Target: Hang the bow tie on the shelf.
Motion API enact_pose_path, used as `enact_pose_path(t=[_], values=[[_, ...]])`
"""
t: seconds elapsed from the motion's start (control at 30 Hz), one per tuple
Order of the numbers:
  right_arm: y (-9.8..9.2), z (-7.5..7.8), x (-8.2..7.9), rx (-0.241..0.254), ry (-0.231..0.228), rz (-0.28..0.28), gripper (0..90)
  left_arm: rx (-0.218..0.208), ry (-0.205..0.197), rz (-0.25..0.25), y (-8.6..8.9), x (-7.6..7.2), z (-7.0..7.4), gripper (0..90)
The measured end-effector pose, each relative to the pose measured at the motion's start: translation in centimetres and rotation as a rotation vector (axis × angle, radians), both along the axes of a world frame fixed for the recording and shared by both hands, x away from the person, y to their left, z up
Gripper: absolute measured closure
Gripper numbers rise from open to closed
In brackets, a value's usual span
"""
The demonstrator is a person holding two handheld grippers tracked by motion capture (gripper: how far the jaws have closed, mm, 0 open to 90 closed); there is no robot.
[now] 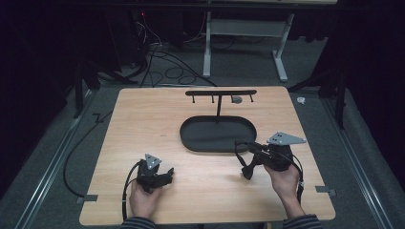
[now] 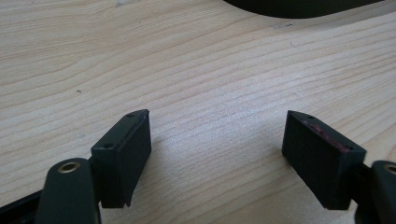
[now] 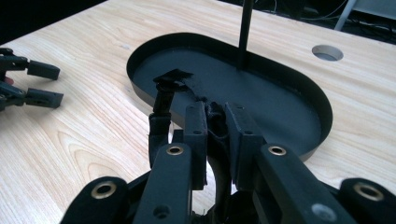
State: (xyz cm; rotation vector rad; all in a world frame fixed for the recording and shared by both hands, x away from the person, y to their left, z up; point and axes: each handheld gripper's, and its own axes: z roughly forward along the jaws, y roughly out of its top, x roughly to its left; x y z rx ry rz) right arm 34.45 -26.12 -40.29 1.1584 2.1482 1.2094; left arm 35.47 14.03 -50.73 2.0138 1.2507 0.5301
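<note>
Right now my right gripper (image 1: 249,160) is clamped on a black strap (image 3: 172,100), pinching it between closed jaws. In the right gripper view the strap bunches between the pads, loops out past the tips and droops to the left, its buckle-like end hanging over the near rim of the oval black tray (image 3: 299,81). In the high view the loose part dangles below the gripper, just clear of the wooden table (image 1: 143,119).

What matters next, I judge, is the rack: the tray's upright post (image 3: 244,32) stands far of my jaws and a little right, and the hook bar (image 1: 220,92) on top runs left to right across the far side. My left gripper (image 1: 165,175) rests near the table's front left with its jaws spread and nothing between them, well apart from tray and strap, so the right hand is plainly the nearer one.
</note>
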Motion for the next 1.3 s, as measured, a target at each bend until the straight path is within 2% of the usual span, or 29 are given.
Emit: enact_pose_path(t=[0.57, 1.3], values=[[-0.6, 1.5, 1.0, 0.025, -0.012, 0.001, 81.5, 0.0, 0.0, 0.0, 0.0, 0.0, 0.0, 24.3], [-1.4, 2.9, 3.4, 0.059, -0.023, -0.024, 81.8, 0.0, 0.0, 0.0, 0.0, 0.0, 0.0, 24.2]])
